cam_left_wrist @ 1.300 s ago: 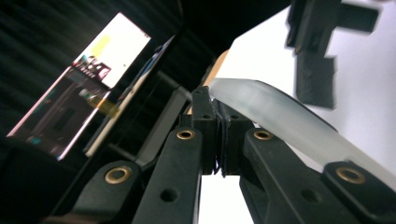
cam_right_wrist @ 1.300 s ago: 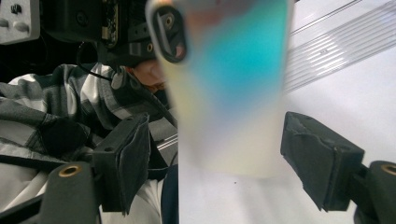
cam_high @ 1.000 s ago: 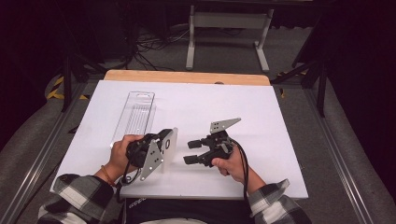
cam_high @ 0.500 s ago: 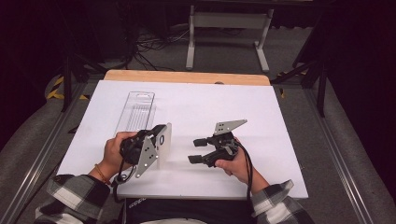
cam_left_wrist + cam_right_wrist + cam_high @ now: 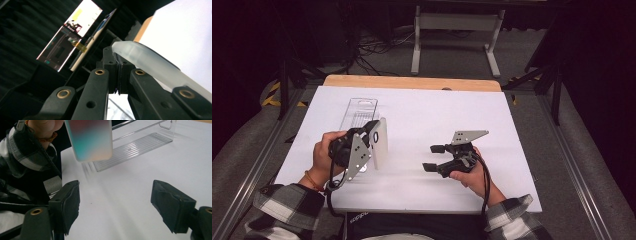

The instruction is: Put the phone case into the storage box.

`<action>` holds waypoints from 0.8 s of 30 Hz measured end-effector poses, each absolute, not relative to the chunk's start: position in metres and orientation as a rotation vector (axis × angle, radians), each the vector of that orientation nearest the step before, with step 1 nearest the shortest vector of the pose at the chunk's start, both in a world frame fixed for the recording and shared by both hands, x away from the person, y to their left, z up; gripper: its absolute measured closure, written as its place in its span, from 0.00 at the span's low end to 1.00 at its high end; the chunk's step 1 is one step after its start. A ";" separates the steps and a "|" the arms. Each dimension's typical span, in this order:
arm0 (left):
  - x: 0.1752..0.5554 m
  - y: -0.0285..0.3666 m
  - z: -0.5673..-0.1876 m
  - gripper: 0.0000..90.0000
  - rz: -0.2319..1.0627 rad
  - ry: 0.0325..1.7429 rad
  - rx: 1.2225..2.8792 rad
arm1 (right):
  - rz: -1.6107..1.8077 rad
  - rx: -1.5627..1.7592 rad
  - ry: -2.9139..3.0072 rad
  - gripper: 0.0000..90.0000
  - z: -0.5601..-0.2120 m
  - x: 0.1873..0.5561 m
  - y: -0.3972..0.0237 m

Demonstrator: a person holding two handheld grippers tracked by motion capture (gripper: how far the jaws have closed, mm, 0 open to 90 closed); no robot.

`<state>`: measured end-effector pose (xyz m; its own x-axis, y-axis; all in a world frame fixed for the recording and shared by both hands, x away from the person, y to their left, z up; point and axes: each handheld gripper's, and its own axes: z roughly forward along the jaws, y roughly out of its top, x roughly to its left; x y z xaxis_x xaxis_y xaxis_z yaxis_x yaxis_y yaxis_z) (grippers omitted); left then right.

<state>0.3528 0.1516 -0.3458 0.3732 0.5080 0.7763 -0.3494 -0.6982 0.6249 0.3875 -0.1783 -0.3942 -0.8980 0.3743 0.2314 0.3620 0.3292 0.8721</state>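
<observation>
Seen from above, a person in plaid sleeves sits at the near edge of a white table (image 5: 437, 115), holding tongs in each hand. The left tongs (image 5: 374, 131), near the table's left side, are closed tight on the edge of a flat, frosted translucent panel (image 5: 379, 142), which stands on edge and is lifted off the table. In the left gripper view the two black jaws meet around the panel (image 5: 150, 66), which runs off to the right over the white surface. Just beyond the left hand, a clear plastic tray (image 5: 357, 112) with a ribbed floor lies flat on the table, stretching toward the far edge. The right tongs (image 5: 434, 157) hover near the middle right of the table, pointing left toward the panel, well apart from it. In the right gripper view their jaws stand wide apart with nothing between them but bare table; the panel (image 5: 90, 138) hangs ahead of them, with the tray (image 5: 135, 147) behind it.
</observation>
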 end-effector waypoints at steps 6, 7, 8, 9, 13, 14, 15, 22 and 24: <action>0.360 0.155 -0.329 0.98 1.481 0.181 1.887 | 1.661 0.720 2.550 0.26 -0.396 0.389 -0.179; 0.364 0.156 -0.324 0.98 1.506 0.196 1.896 | 1.658 0.721 2.551 0.26 -0.397 0.389 -0.179; 0.366 0.157 -0.320 0.98 1.514 0.200 1.903 | 1.658 0.721 2.551 0.26 -0.397 0.389 -0.179; 0.366 0.157 -0.320 0.98 1.514 0.200 1.903 | 1.662 0.721 2.552 0.26 -0.397 0.389 -0.179; 0.375 0.162 -0.313 0.98 1.557 0.233 1.925 | 1.663 0.719 2.552 0.26 -0.397 0.389 -0.179; 0.378 0.164 -0.312 0.98 1.556 0.244 1.934 | 1.661 0.717 2.560 0.26 -0.397 0.390 -0.179; 0.384 0.165 -0.312 0.98 1.576 0.263 1.965 | 1.655 0.716 2.563 0.26 -0.398 0.390 -0.178; 0.405 0.170 -0.316 0.98 1.651 0.332 2.059 | 1.642 0.715 2.578 0.26 -0.400 0.390 -0.176; 0.412 0.171 -0.317 0.98 1.675 0.350 2.092 | 1.636 0.712 2.587 0.26 -0.401 0.391 -0.175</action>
<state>0.4123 0.1706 -0.3174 0.2363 0.4545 0.8589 -0.0727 -0.8731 0.4820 0.3907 -0.1752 -0.4012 -0.8974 0.3726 0.2365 0.3734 0.3555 0.8569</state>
